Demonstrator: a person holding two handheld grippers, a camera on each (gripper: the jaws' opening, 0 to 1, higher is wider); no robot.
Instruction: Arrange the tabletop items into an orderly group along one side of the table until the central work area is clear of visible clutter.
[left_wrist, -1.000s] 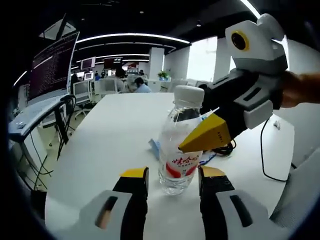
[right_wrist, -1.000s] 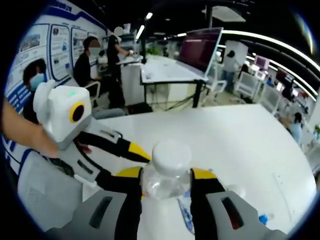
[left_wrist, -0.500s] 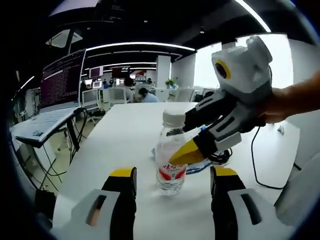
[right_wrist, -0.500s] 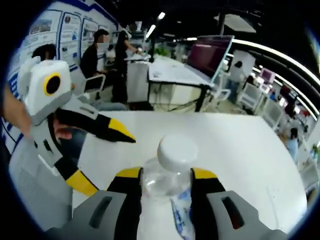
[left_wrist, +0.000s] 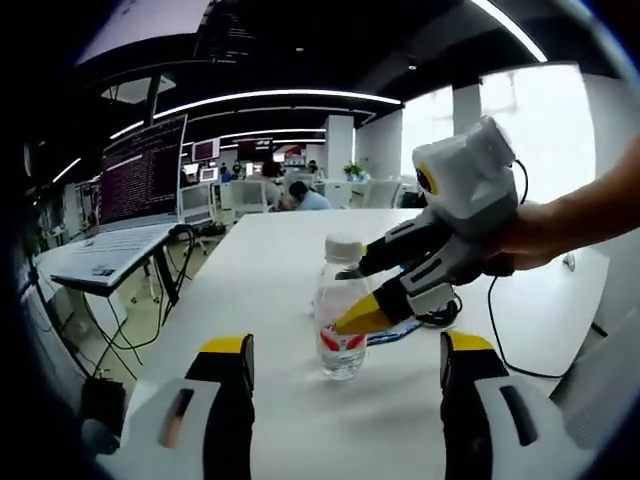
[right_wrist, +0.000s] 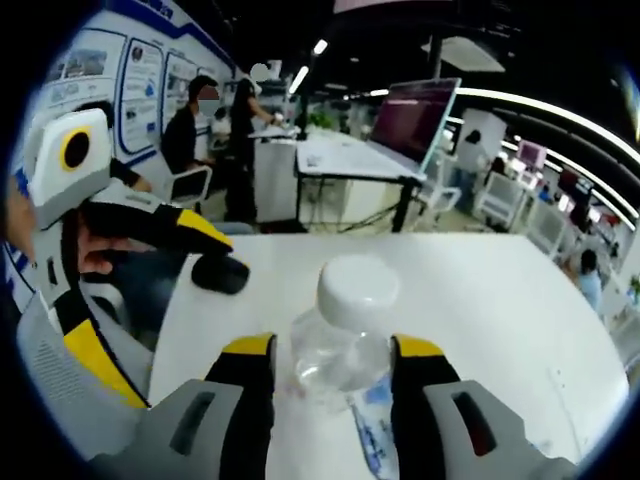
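Where the left gripper view looks across the white table (left_wrist: 250, 270), a clear water bottle (left_wrist: 341, 310) with a white cap (left_wrist: 343, 247) and a red label stands upright near the table's middle, ahead of the left gripper (left_wrist: 345, 365). The left gripper's two yellow-tipped jaws are spread wide, one on each side of the bottle and well clear of it, with nothing between them. The right gripper (left_wrist: 352, 297) enters this view from the right, carried by a person's hand (left_wrist: 520, 235); its dark, yellow-tipped jaws reach the bottle at shoulder and mid-body height. In the right gripper view, the bottle (right_wrist: 338, 352) sits between the right gripper's (right_wrist: 330, 352) yellow pads, and its cap (right_wrist: 357, 289) rises above them. A narrow gap appears on each side of the bottle, so the jaws appear released around it rather than clamped, although the fisheye distortion leaves contact uncertain. The left gripper (right_wrist: 150, 280) shows at the left of this view, jaws parted. A black mouse-like object (right_wrist: 220, 274) lies on the table (right_wrist: 500, 310) just beyond it. Behind the bottle, a blue lanyard (left_wrist: 395, 333) and a black cable (left_wrist: 500, 340) lie on the table surface. A monitor (left_wrist: 143, 172) stands on a neighbouring desk.
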